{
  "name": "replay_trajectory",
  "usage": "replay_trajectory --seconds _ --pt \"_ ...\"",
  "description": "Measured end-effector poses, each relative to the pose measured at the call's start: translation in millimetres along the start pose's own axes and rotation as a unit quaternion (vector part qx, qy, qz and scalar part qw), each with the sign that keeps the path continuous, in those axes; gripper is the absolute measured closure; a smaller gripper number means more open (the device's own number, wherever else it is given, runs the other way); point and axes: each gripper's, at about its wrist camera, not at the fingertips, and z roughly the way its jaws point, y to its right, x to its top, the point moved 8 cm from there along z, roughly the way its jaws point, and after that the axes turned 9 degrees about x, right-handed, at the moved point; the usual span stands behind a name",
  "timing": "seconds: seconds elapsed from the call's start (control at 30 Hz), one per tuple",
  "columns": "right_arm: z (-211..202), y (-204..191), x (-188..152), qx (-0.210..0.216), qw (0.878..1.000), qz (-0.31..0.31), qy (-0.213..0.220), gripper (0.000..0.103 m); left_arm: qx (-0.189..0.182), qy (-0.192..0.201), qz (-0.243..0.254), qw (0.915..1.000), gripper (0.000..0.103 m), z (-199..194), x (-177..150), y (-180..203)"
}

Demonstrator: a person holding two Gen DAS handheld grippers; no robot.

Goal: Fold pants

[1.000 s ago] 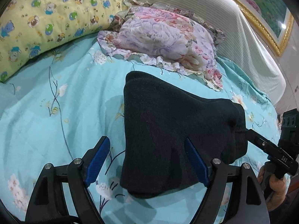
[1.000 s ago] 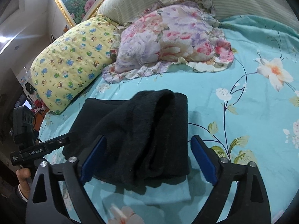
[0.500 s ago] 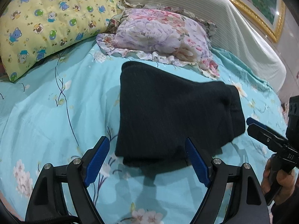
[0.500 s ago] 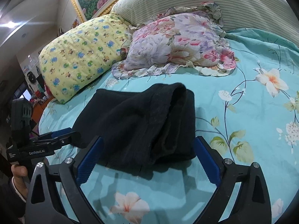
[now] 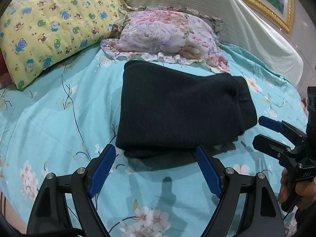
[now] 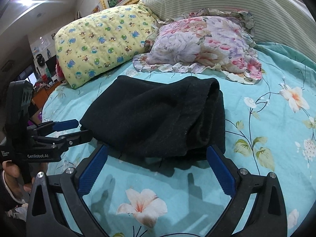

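Left gripper point(image 5: 154, 169): nearest item in its own view; blue-padded fingers point(image 5: 101, 169) spread wide, nothing between them, held just short of the pants' near edge. Its tip also shows at the left of the right wrist view (the upper blue pad looks to meet the cloth's corner).

Right gripper point(image 6: 156, 169): blue-padded fingers point(image 6: 221, 170) likewise spread wide, holding nothing, just before the pants' near edge; seen side-on at the right of the left wrist view, close by the folded bundle.

Hands: one hand point(image 6: 11, 177) grips the left tool's handle; another hand point(image 5: 296, 189) grips the right tool's.

Pants point(image 5: 177, 114): black, folded into a compact stack of layers, lying flat about mid-bed; rolled fold edges face the right gripper.

Bed sheet point(image 5: 49, 122): turquoise, printed with flowers and stems, carries everything.

Floral pillow point(image 5: 167, 37): ruffled, pink and lilac, just beyond the pants' far edge.

Yellow pillow point(image 5: 53, 23): cartoon-animal print, at the bed's far left corner, beside the floral pillow.

Headboard point(image 5: 227, 11): pale, striped cover, along the far edge.

Framed picture point(image 5: 276, 2): gilt frame, behind the headboard.
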Motion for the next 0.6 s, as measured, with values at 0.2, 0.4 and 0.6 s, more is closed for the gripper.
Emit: replay_trajectory --seconds 0.2,0.4,0.6 --pt "-1.4 -1.0 -3.0 -0.001 1.000 -0.001 0.001 0.003 0.015 -0.003 0.014 0.9998 0.019 1.5 -6.9 3.0" --pt "-2.1 -4.6 -6.2 -0.009 1.000 -0.020 0.005 0.003 0.023 0.001 0.022 0.9995 0.018 2.9 -9.7 7.5" --pt "2.2 -2.2 -7.0 -0.015 1.000 -0.020 0.005 0.003 0.029 -0.005 0.030 0.9991 0.018 8.2 -14.6 11.6"
